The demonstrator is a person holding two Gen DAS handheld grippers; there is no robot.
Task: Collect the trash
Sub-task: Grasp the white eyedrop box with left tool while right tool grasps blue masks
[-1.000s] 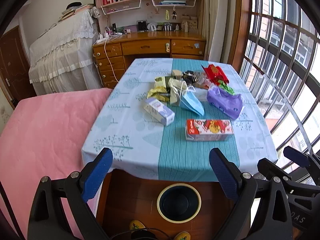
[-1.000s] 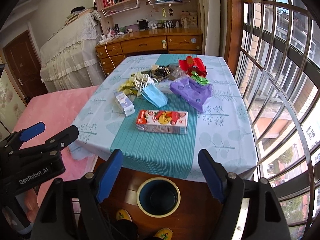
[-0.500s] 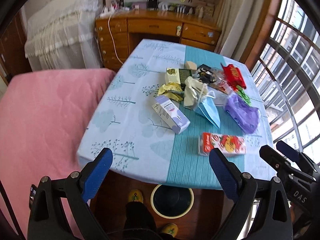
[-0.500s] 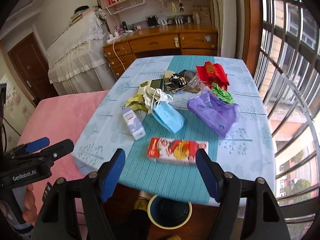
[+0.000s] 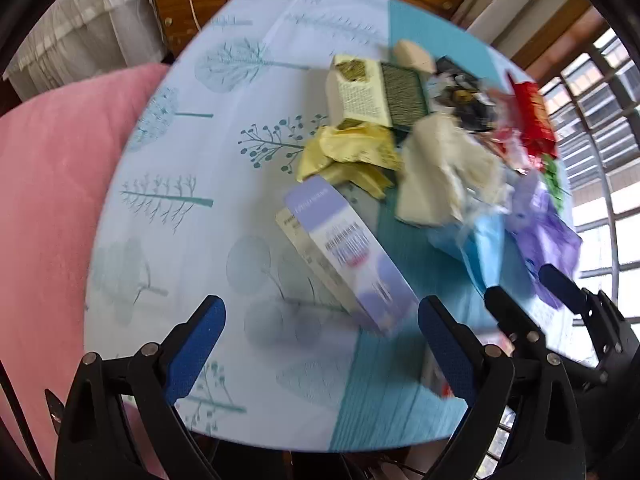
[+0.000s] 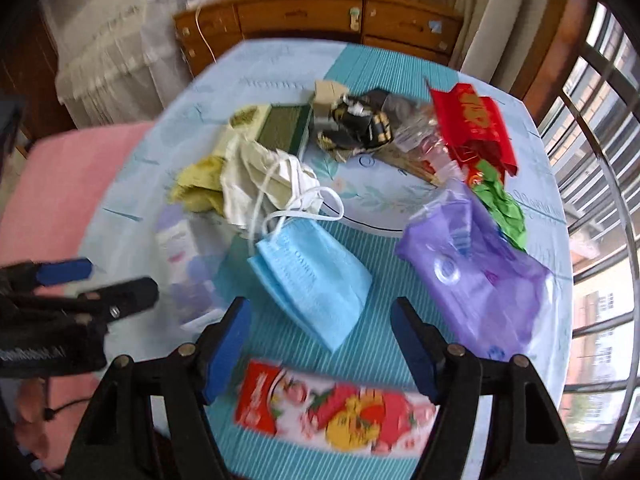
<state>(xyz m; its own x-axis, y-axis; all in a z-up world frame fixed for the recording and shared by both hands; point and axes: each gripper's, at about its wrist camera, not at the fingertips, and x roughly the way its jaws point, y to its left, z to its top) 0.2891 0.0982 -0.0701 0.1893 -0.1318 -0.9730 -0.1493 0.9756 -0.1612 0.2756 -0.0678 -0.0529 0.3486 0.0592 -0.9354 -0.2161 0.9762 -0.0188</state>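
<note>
Table [image 5: 168, 264] under a pale blue tree-print cloth with a teal striped runner down the middle; near edge curves just below both grippers, left edge runs along a pink bedcover [image 5: 48, 208], far edge close to a wooden desk [image 6: 320, 16], right side near the barred window [image 6: 600, 128]. Bare cloth on the left half and along the near edge; the trash sits from the centre to the right. Purple plastic bag [image 6: 492, 276] lies flat at the right, crumpled. Red fruit-print carton [image 6: 332, 408] lies on its side across the runner by the near edge, directly below the right gripper [image 6: 320, 344], fingers spread wide, nothing between them. Blue face mask [image 6: 312, 280] folded, just beyond that gripper, its white loops trailing back over a cream mask [image 6: 264, 176]. Long lilac box [image 5: 352, 260] lies diagonally on the cloth, its near end between the parted fingers of the left gripper [image 5: 320, 352], not touching either pad as far as the blur allows. Yellow wrapper [image 5: 352, 156], green and cream box [image 5: 380, 92], red packet [image 6: 472, 120], black wrapper [image 6: 360, 124] and green scrap [image 6: 504, 204] heaped behind
</note>
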